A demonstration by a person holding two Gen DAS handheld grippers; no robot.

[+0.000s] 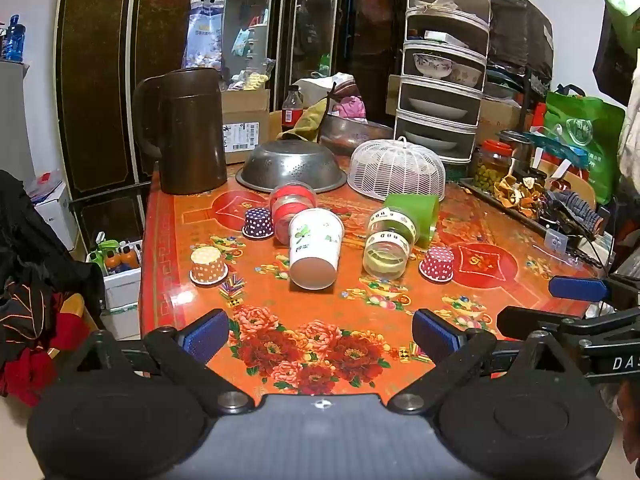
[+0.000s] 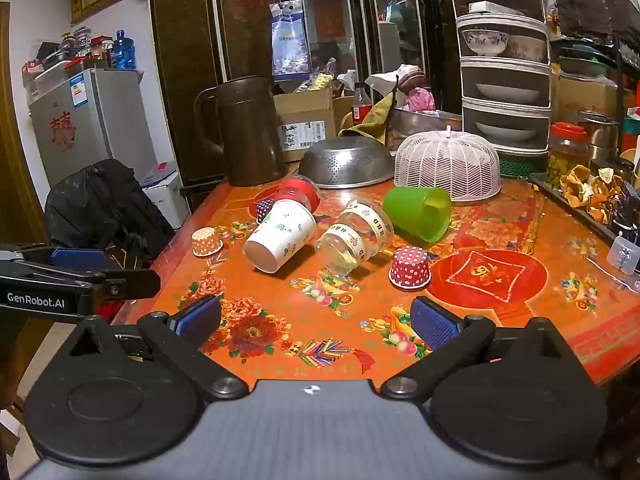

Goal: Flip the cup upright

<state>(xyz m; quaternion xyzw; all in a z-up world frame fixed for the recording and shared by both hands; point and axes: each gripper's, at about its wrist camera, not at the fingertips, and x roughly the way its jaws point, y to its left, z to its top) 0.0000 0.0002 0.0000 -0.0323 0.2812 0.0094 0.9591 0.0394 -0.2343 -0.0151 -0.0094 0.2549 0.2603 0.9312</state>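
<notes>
Flowered orange table (image 1: 312, 320) with tipped cups (image 1: 316, 248), colander (image 1: 291, 165), mesh cover (image 1: 396, 169), jug (image 1: 188, 130).

"GenRobot.AI" on left tongs (image 2: 76, 258); "DAS" on right tongs (image 1: 580, 289).

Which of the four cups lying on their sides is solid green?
The green cup, lying just in front of the white mesh food cover. The other tipped cups are white paper, clear with tape bands, and clear with red bands.

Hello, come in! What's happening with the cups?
Left gripper and right gripper open, empty. White paper cup lying on its side. Clear cup beside it.
</notes>
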